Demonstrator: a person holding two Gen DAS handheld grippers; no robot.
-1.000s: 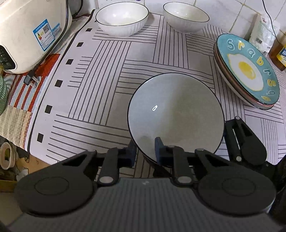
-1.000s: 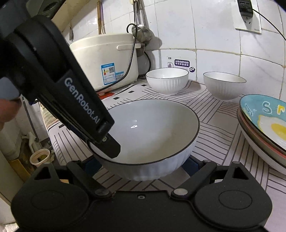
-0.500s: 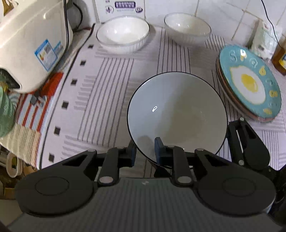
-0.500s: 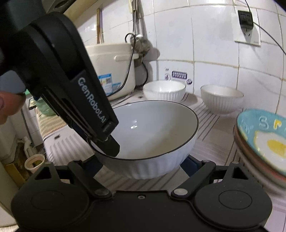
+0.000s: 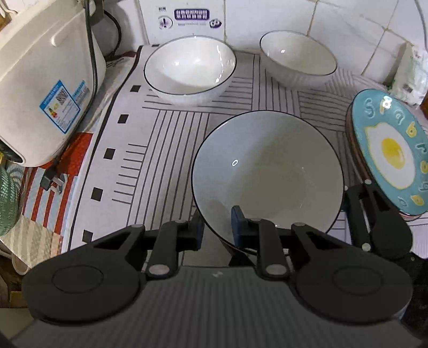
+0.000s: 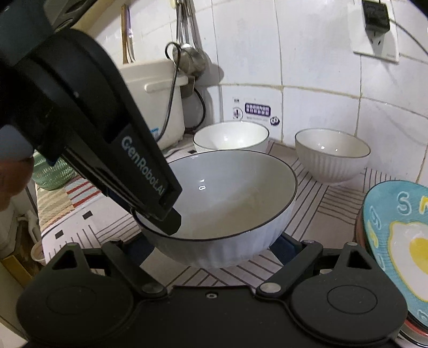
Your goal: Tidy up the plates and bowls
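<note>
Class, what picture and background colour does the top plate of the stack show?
A fried egg on turquoise, ringed by letters: top plate, best in the left wrist view.

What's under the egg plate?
More plates are stacked under the egg plate; only their rims peek out. How many, and what they look like, is hidden.

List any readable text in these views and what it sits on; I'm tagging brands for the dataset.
"GenRobot.AI": on the left gripper arm.
"S", "r": raised letters on the teal egg plate; others unclear.
Rice cooker sticker: too small.
Wall sticker: blurred.
</note>
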